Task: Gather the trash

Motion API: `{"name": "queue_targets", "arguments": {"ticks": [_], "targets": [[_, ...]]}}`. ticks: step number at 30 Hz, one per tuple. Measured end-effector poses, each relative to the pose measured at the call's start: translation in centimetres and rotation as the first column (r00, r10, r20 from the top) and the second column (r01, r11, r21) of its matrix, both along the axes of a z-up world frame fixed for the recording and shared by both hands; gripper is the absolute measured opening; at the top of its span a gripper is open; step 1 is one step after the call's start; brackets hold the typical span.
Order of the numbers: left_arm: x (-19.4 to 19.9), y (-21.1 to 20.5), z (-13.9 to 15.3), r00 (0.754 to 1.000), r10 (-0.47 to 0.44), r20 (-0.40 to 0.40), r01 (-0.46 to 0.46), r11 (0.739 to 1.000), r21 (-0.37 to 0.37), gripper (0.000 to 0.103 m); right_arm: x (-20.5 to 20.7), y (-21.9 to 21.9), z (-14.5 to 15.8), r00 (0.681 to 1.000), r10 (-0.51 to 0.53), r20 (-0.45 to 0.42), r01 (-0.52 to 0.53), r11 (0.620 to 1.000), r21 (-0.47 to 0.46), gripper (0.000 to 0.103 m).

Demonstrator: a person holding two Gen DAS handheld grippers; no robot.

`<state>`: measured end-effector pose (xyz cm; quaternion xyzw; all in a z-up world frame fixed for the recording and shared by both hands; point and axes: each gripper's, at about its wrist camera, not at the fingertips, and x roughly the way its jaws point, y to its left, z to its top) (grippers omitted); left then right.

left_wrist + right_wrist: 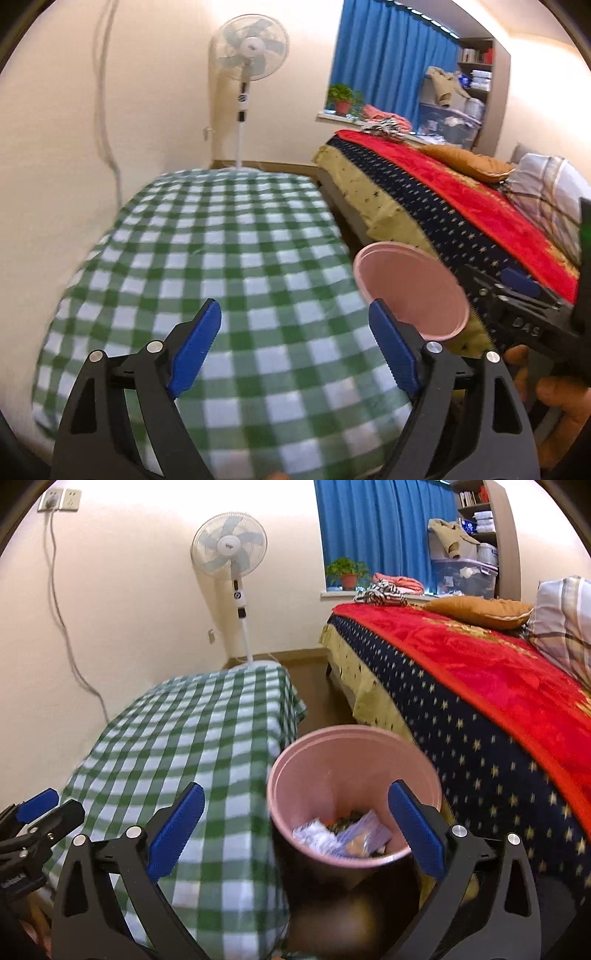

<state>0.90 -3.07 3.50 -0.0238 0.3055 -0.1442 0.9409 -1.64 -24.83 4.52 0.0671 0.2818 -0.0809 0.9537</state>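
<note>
Trash wrappers [343, 836] lie inside one pink bin [354, 746] right of one green-checked table [177, 738]. Two grippers, left [295, 347] and right [295, 834], hover wide-fingered, holding nothing.

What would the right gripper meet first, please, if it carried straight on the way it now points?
Most likely the round pink plastic bin, holding wrappers, which lies between the open right gripper fingers' line; depth is unclear.

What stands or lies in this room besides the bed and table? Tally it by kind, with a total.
Pink bin: 1
Standing fan: 1
Potted plant: 1
Orange cushion: 1
Checked pillow: 1
Clear storage box: 1
Total: 6
</note>
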Motion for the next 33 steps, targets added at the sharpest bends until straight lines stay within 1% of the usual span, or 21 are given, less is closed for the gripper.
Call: {"name": "queue_targets", "arguments": {"ticks": [3, 5, 7, 8, 10, 13, 16, 22, 33], "targets": [[-0.6, 1.7, -1.3, 0.997, 0.077, -0.031, -0.077, 0.997, -0.02, 0.08, -1.1, 1.7, -0.7, 1.0, 0.013, -0.014, -0.013, 1.0, -0.021, 0.098], [-0.7, 2.3, -1.8, 0.993, 0.111, -0.04, -0.112, 0.994, -0.018, 0.081, -1.4, 2.6, -1.3, 0.999, 0.026, -0.032, -0.027, 0.999, -0.034, 0.098], [-0.9, 2.4, -1.8, 0.99, 0.135, -0.027, -0.135, 0.991, -0.005, 0.092, -1.3, 3.3, -1.8, 0.998, 0.033, -0.05, -0.036, 0.998, -0.05, 0.098], [-1.0, 2.4, -1.7, 0.99, 0.142, -0.015, -0.142, 0.99, 0.001, 0.093, -1.2, 3.5, -1.9, 0.998, 0.033, -0.053, -0.036, 0.998, -0.053, 0.098], [-1.2, 2.4, -1.7, 0.989, 0.149, 0.002, -0.149, 0.989, 0.004, 0.095, -1.2, 4.0, -2.2, 0.998, 0.037, -0.057, -0.04, 0.998, -0.055, 0.098], [-1.3, 2.5, -2.0, 0.987, 0.163, 0.001, -0.163, 0.987, 0.0, 0.095, -1.1, 4.6, -2.4, 0.997, 0.044, -0.065, -0.048, 0.997, -0.067, 0.098], [-1.4, 2.4, -2.3, 0.986, 0.168, -0.003, -0.168, 0.986, 0.007, 0.095, -0.9, 4.9, -2.6, 0.996, 0.045, -0.071, -0.049, 0.997, -0.06, 0.098], [-1.6, 2.6, -2.4, 0.985, 0.171, 0.01, -0.17, 0.985, -0.008, 0.095, -0.7, 5.1, -2.6, 0.997, 0.04, -0.071, -0.044, 0.997, -0.056, 0.098], [-1.2, 3.0, -2.9, 0.982, 0.187, -0.004, -0.187, 0.982, -0.017, 0.095, -0.3, 5.5, -2.6, 0.997, 0.036, -0.071, -0.04, 0.997, -0.061, 0.098]]}}
